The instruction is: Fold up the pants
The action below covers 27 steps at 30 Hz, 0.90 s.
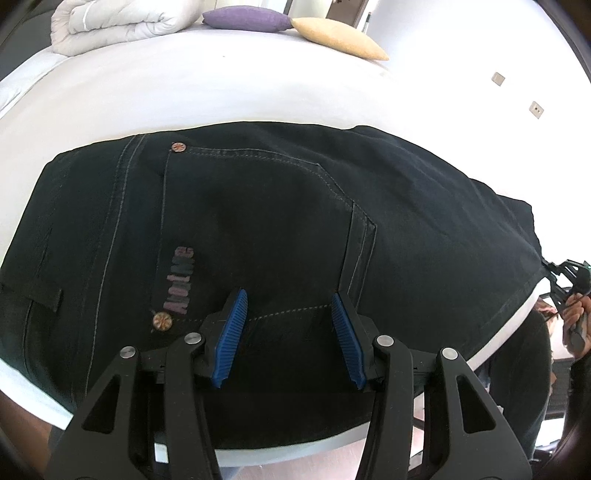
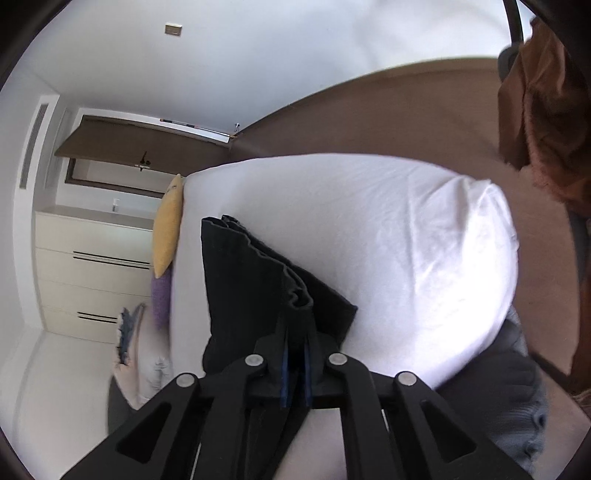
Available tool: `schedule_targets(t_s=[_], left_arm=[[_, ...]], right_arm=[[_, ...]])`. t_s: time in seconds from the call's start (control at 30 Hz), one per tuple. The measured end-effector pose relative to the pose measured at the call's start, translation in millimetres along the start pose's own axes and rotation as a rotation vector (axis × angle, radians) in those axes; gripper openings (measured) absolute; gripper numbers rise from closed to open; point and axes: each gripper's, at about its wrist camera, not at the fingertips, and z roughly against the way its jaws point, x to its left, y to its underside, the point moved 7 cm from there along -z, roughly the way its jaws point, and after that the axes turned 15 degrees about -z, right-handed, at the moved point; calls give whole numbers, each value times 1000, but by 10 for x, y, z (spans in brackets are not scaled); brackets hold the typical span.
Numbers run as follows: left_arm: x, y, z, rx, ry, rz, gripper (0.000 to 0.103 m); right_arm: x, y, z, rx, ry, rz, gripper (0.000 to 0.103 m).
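We see the dark pants (image 1: pixel 277 206) spread flat over the near edge of the white bed (image 1: pixel 221 92). Our left gripper (image 1: pixel 291 325) hovers above the back pocket, jaws apart. At the bed's right edge, the right gripper (image 1: pixel 557 280) pinches the hem.

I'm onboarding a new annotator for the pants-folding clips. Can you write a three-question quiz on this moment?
1. True or false: the right gripper is shut on the pants.
2. What lies under the left gripper? A) a back pocket of the pants; B) the purple cushion; C) bare sheet.
3. Which cushion lies beside the purple cushion at the far side of the bed?

Key
1. True: its blue pads are closed on a bunched fabric edge.
2. A: its jaws stand open above the pocket, gripping nothing.
3. The yellow cushion.
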Motion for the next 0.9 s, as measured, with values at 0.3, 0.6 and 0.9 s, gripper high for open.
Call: schedule_targets(t_s=[0.3,0.6,0.9], left_arm=[[69,190,210,-21,1,12,46],[22,362,314,-8,-33,-28,46],[-36,328,580,-49,-11,-15,47]], right_arm=[[576,400,296,17,-12,240,49],[1008,2691,-727,488,83,840,20],[385,2727,-709,471,243,998,0]])
